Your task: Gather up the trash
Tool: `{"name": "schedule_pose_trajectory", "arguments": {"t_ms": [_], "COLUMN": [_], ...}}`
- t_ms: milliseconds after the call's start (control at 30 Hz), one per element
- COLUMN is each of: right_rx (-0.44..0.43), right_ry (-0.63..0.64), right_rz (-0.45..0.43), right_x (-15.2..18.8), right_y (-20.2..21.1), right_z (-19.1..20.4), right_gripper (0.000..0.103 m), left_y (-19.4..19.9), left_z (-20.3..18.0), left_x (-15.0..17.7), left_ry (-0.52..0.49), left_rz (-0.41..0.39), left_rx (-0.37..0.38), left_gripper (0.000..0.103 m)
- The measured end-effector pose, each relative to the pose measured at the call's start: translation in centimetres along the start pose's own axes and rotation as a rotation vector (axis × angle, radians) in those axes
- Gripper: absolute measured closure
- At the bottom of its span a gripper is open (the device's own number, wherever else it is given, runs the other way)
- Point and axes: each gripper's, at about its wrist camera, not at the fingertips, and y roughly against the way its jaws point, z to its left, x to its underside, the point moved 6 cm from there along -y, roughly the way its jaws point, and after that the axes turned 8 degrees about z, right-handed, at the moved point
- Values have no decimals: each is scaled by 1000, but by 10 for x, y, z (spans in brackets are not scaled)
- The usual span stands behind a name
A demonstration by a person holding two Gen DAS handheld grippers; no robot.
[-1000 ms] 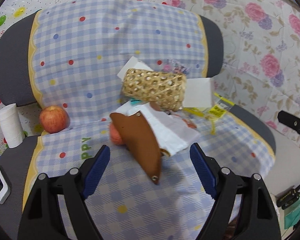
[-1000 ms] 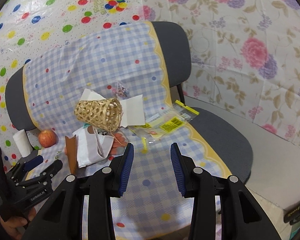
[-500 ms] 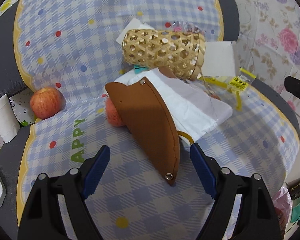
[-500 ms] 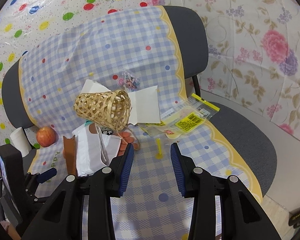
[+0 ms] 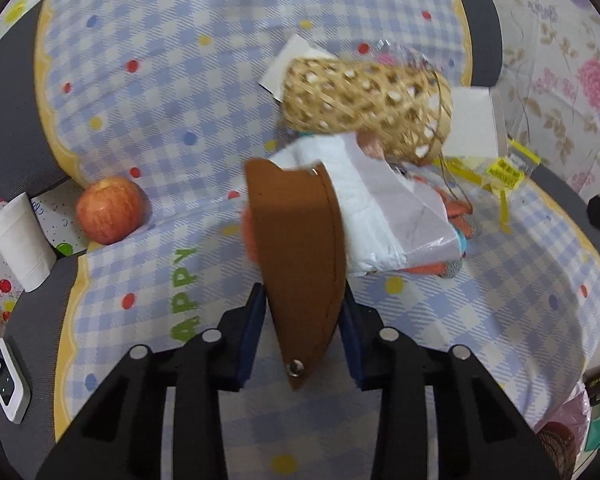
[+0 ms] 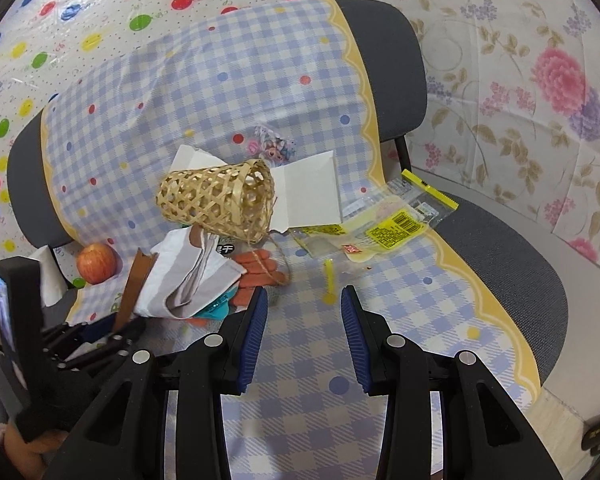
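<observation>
A brown leather bag with a white plastic liner stands on the checkered chair seat. My left gripper is shut on the bag's brown flap; it also shows in the right wrist view. A woven bamboo basket lies on its side above the bag. Yellow-labelled clear wrappers and a small yellow stick lie on the seat. My right gripper is open and empty, hovering over the seat just short of the stick.
A red apple sits at the seat's back left beside a white paper roll. White cards lean on the backrest. Orange sausages lie under the liner. A white device is at far left. Floral wall right.
My left gripper moved forward and closed on the brown bag flap. My right gripper moved closer to the seat, toward the yellow stick and wrappers.
</observation>
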Motion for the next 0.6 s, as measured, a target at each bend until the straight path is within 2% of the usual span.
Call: {"name": "schedule_pose_trajectory", "arguments": {"t_ms": [167, 200, 233, 300, 400, 600], "right_rx": [-34, -45, -55, -73, -104, -130], "right_ry": [12, 15, 17, 25, 55, 145], "right_rz": [9, 13, 16, 23, 34, 56], "right_x": [2, 2, 3, 4, 5, 9], "right_y": [-2, -3, -4, -5, -7, -13], "right_z": [14, 18, 21, 29, 45, 79], "right_gripper": [61, 60, 59, 58, 58, 58], "left_y": [28, 33, 36, 42, 50, 59], "left_z": [36, 43, 48, 55, 55, 59], "left_x": [-1, -1, 0, 2, 4, -2], "left_ry": [75, 90, 102, 138, 129, 161], "left_rz": [-63, -70, -73, -85, -110, -156], "left_rx": [87, 102, 118, 163, 154, 188], "left_gripper": [72, 92, 95, 97, 98, 99]}}
